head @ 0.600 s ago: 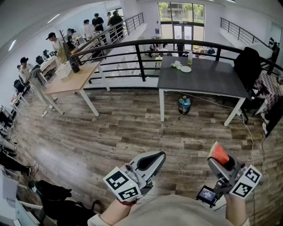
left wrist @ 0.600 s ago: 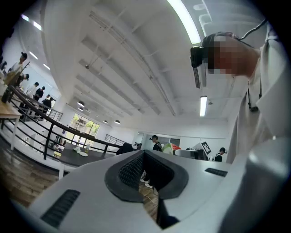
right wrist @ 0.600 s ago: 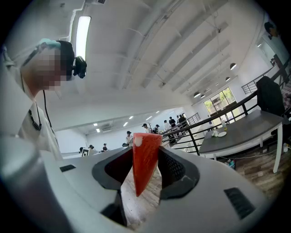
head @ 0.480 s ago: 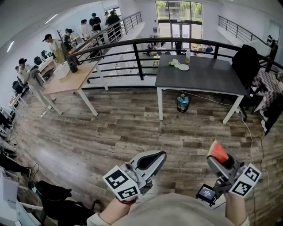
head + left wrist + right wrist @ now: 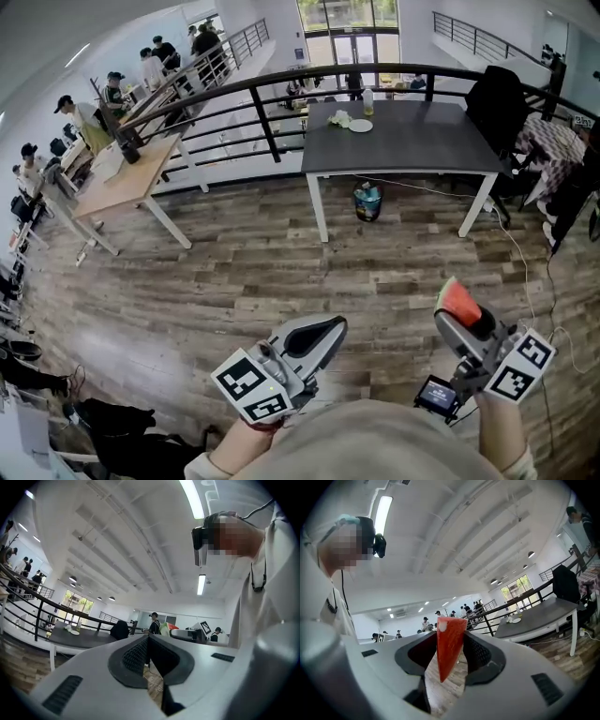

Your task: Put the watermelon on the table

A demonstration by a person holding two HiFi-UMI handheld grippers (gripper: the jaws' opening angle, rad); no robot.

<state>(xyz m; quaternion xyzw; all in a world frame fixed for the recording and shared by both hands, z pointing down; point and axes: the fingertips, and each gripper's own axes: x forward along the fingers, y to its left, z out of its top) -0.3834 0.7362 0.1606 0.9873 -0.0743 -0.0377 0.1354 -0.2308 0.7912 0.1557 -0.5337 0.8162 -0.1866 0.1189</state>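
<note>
A red watermelon slice [image 5: 460, 303] with a green rind sticks up from my right gripper [image 5: 461, 321], whose jaws are shut on it. In the right gripper view the watermelon slice [image 5: 449, 644] is a red wedge pinched between the two dark pads. My left gripper [image 5: 314, 337] is held level at the lower middle of the head view, its jaws shut with nothing between them [image 5: 148, 657]. The dark grey table [image 5: 412, 141] stands ahead across the wooden floor, well beyond both grippers.
On the table's far end lie a white plate [image 5: 360, 126], a bottle [image 5: 368, 101] and a crumpled cloth. A bucket [image 5: 367, 201] sits under the table. A black railing [image 5: 253, 103] runs behind it, a wooden desk [image 5: 122, 178] stands left, a dark chair [image 5: 497, 103] right. People stand far left.
The view has advanced toward the dark table, which now looks nearer and sits more to the left. Both grippers keep their places; the right one still holds the slice.
</note>
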